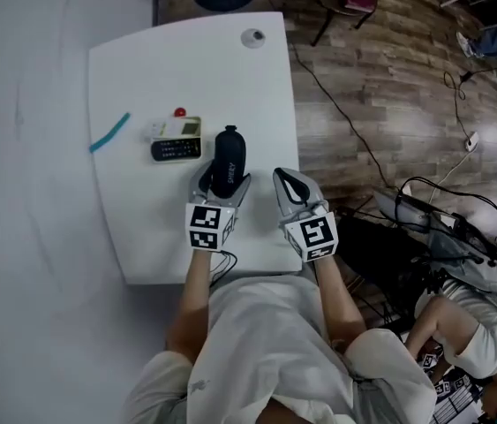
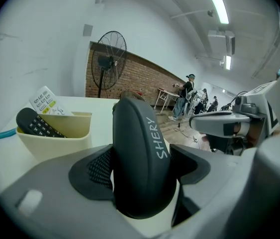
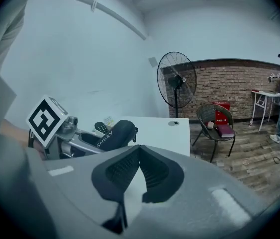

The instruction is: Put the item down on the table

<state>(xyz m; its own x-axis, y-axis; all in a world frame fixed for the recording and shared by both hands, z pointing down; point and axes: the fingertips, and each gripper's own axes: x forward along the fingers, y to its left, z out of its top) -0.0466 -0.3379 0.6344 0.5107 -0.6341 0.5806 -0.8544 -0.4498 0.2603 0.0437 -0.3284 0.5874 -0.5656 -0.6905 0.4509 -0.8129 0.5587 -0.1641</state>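
A black zip case (image 1: 228,157) printed SHERY sits lengthwise between the jaws of my left gripper (image 1: 224,182), over the near right part of the white table (image 1: 186,60). In the left gripper view both pads (image 2: 96,167) lie against the sides of the case (image 2: 140,158). From the right gripper view the case (image 3: 114,133) looks tilted, its far end raised. My right gripper (image 1: 285,177) hovers just right of it near the table's edge. Its jaws (image 3: 139,151) meet at the tips with nothing between them.
A cream tray (image 2: 75,128) holding a black remote (image 1: 176,149) and a calculator stands just left of the case. A teal pen (image 1: 109,132) lies farther left and a grey disc (image 1: 252,37) at the far corner. Cables cross the wooden floor on the right.
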